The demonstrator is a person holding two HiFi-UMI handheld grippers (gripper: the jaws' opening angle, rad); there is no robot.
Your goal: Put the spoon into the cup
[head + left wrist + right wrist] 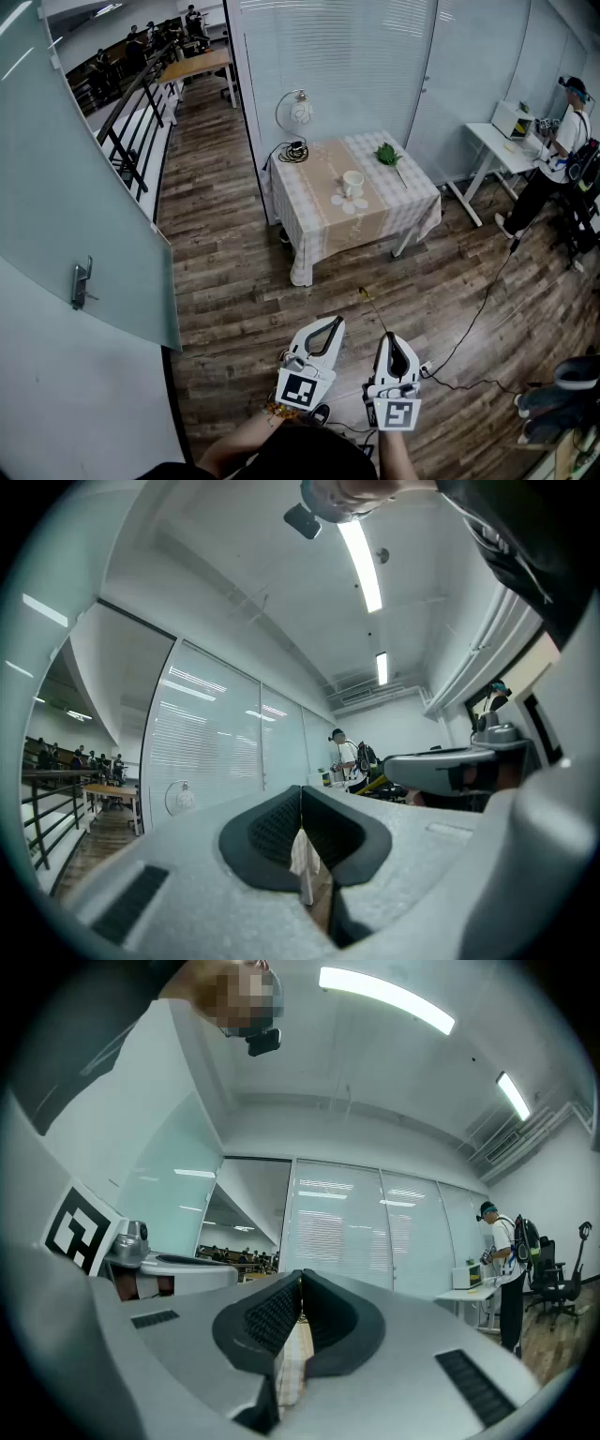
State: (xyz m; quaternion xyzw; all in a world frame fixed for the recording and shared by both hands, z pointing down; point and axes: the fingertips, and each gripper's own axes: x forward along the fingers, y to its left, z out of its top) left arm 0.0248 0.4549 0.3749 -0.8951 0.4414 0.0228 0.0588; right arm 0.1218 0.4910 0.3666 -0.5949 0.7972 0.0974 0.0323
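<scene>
table (309, 234): stands mid-room on a wood floor, draped in a checked cloth with a plain band down the middle.

cup (352, 182): sits upright on the table near its centre, on the plain band, at the far edge of a pale mat (349, 202).

thin rod (401, 176): lies flat on the table toward its right side, right of the cup and apart from it, far end at the plant (386, 154); may be the spoon, too small to tell.

lamp (298, 112): stands at the table's far left corner, with a coiled cable (292, 153) just beside its base.

left gripper (335, 322): held well short of the table's near edge, over the floor, tips aimed toward the table. tongs pressed fully together in the left gripper view, pads meeting along one line, nothing held.

right gripper (389, 337): held just right of the left gripper, equally far from the table, apart from it. tongs likewise closed tip to tip in the right gripper view, nothing between.

person (561, 150): stands well right of the table, at a white desk (497, 145).
</scene>
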